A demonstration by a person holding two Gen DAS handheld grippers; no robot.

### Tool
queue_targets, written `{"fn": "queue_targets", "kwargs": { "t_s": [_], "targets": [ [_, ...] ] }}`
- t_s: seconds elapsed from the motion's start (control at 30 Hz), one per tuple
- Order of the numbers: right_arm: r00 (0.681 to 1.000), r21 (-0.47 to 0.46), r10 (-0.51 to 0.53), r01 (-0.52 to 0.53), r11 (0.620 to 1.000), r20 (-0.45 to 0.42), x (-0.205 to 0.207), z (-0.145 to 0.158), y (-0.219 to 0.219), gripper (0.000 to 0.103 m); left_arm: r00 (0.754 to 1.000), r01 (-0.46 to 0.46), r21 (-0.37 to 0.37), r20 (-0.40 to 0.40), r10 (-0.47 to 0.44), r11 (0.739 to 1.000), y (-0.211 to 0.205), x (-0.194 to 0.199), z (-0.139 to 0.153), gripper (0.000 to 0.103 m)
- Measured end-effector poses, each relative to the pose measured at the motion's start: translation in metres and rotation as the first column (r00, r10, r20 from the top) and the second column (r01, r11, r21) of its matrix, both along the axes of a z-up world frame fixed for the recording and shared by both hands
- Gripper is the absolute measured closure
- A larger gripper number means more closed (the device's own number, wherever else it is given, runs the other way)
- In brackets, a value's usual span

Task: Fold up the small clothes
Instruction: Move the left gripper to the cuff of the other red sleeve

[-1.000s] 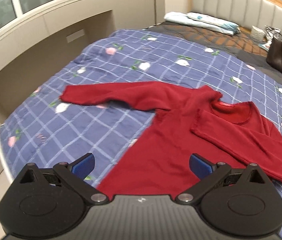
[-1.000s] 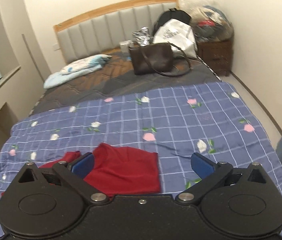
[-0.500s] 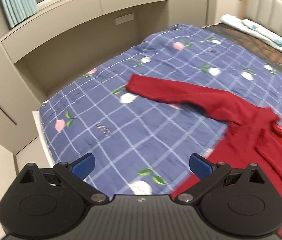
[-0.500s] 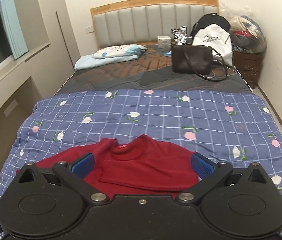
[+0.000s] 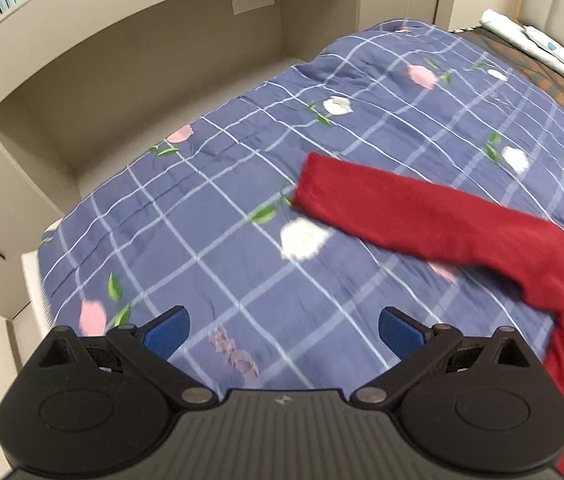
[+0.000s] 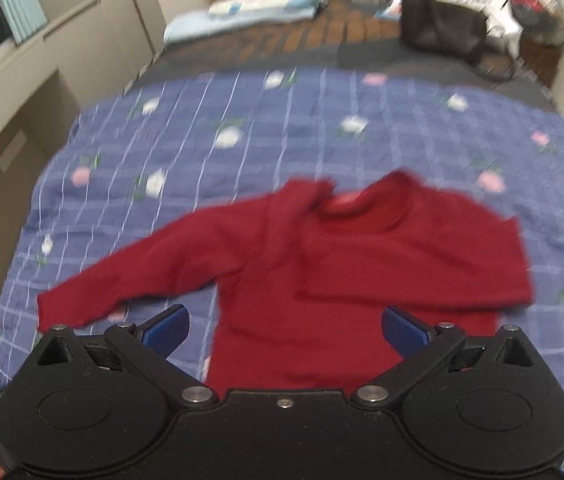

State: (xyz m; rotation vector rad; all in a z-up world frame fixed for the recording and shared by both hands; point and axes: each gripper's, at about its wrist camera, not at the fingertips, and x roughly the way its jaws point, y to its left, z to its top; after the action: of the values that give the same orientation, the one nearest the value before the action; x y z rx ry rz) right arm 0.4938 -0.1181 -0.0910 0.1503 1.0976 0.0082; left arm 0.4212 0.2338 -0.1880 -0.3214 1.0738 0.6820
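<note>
Left wrist view is showing the left gripper (image 5: 282, 330) hanging over the quilt (image 5: 210, 216), tongs spread apart and holding nothing. The sweater (image 6: 341, 264) is lying flat on the quilt, one sleeve already folded across the chest, the other sleeve (image 5: 409, 208) stretching out sideways. The right gripper (image 6: 283, 330) is hovering above the hem, tongs also spread and empty. That knit is looking soft, light and floppy, so I'm judging the cuff (image 5: 313, 184) the best spot to pinch. A brown bag (image 6: 441, 32) is sitting near the headboard, contents hidden.
</note>
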Motion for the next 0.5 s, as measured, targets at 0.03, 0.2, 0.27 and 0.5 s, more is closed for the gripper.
{"fn": "queue_targets", "kwargs": {
  "t_s": [0.03, 0.2, 0.27, 0.5],
  "targets": [
    [1.000, -0.001, 0.005, -0.005, 1.000, -0.018, 0.002, -0.011, 0.009, 0.001, 1.000, -0.006, -0.006, 0.006, 0.006, 1.000, 0.011, 0.005, -0.007, 0.000],
    [0.994, -0.039, 0.023, -0.027, 0.999, -0.109, 0.000, -0.053, 0.040, 0.001, 0.999, -0.026, -0.061, 0.036, 0.028, 0.998, 0.061, 0.026, -0.040, 0.000],
    [0.991, -0.048, 0.020, -0.027, 0.998, -0.132, -0.005, -0.063, 0.041, 0.001, 0.998, -0.025, -0.077, 0.049, 0.029, 0.997, 0.075, 0.033, -0.051, 0.000],
    [0.981, -0.056, -0.021, 0.010, 0.998, -0.191, -0.020, -0.087, 0.041, 0.001, 0.993, -0.067, -0.153, 0.081, 0.080, 0.986, 0.114, 0.062, -0.088, 0.000]
  ]
}}
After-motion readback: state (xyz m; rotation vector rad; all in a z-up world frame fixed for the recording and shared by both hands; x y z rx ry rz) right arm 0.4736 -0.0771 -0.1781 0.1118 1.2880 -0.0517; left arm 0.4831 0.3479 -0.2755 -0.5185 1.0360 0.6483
